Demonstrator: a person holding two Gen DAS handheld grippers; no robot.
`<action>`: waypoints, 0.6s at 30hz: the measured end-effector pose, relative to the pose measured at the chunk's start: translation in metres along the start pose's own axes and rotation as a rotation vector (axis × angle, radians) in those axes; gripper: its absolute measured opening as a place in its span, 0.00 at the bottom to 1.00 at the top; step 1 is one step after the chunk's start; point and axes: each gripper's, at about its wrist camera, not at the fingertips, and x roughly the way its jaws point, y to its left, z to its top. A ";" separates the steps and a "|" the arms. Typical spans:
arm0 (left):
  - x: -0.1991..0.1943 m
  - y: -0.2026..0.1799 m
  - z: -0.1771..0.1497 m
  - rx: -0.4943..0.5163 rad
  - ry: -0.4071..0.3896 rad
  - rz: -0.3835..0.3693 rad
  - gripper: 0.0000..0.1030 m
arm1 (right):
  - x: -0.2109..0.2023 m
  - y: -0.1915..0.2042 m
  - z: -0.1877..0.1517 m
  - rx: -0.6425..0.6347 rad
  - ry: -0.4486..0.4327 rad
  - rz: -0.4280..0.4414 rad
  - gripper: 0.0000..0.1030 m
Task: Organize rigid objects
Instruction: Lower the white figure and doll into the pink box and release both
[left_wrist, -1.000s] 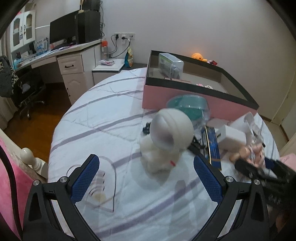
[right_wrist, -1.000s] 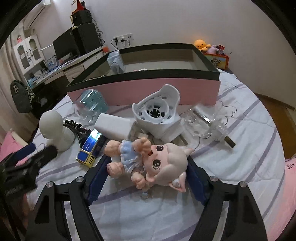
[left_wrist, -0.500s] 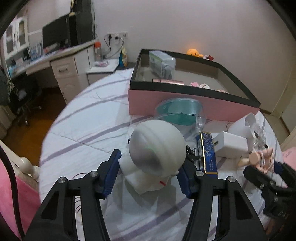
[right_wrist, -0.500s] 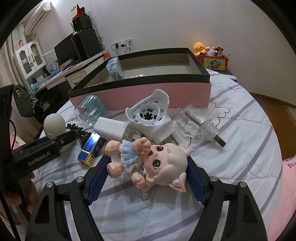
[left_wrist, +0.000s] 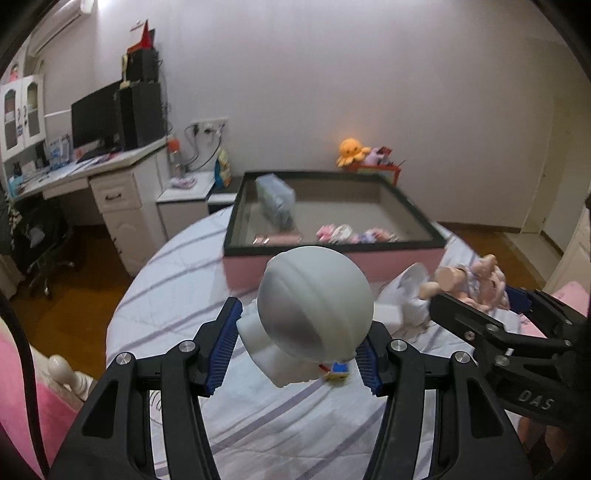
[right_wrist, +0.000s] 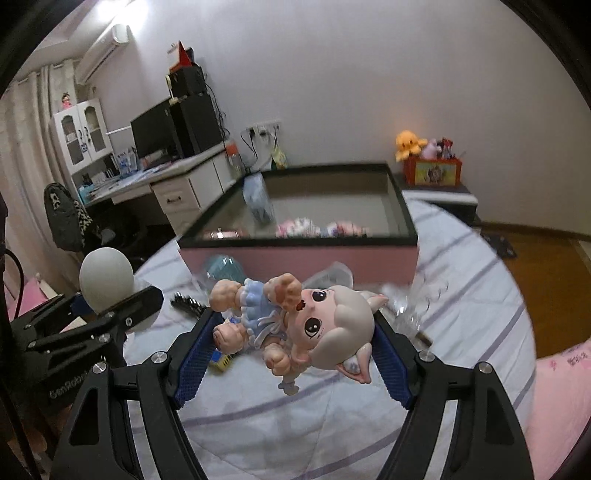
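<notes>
Bedspread (left_wrist: 258, 424), white with grey-violet stripes, takes up the lower field of both views; its rounded left edge falls away to brown floor (left_wrist: 85, 299), and the stretch just ahead of both tools lies bare. Storage box (left_wrist: 369, 264), pink-walled with a black rim, stands open-topped on the far part of the bed, straight ahead of both grippers; inside, a clear plastic case (left_wrist: 275, 201) stands near the back-left corner and small pink-and-white items (left_wrist: 347, 233) lie along the near wall. Desk (left_wrist: 110, 177) with monitor stands left against the wall, well apart from the bed. Clutter sits between the grippers and the near wall of the box: a teal-tinted clear container (right_wrist: 223, 267), clear plastic pieces (right_wrist: 424, 295), a white casing (left_wrist: 406, 284), a black studded strip (right_wrist: 188, 305), a blue-and-yellow pack (right_wrist: 221, 360). Left gripper (left_wrist: 297, 349) is half spread, blue pads clamped on the body of a white round-headed figure (left_wrist: 314, 314), lifted clear of the sheet. Right gripper (right_wrist: 291, 354) stands wider, pads pinching a doll (right_wrist: 295, 321) in a blue dress sideways, feet against one pad, head against the other, also off the bed.
</notes>
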 end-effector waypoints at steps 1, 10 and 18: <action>-0.003 -0.002 0.003 0.004 -0.008 -0.007 0.56 | -0.003 0.001 0.004 -0.007 -0.015 0.000 0.77; 0.020 -0.009 0.044 0.034 -0.010 -0.067 0.56 | 0.003 -0.007 0.034 -0.026 -0.065 -0.009 0.77; 0.117 -0.010 0.099 0.056 0.109 -0.085 0.56 | 0.060 -0.024 0.084 -0.089 -0.032 -0.048 0.77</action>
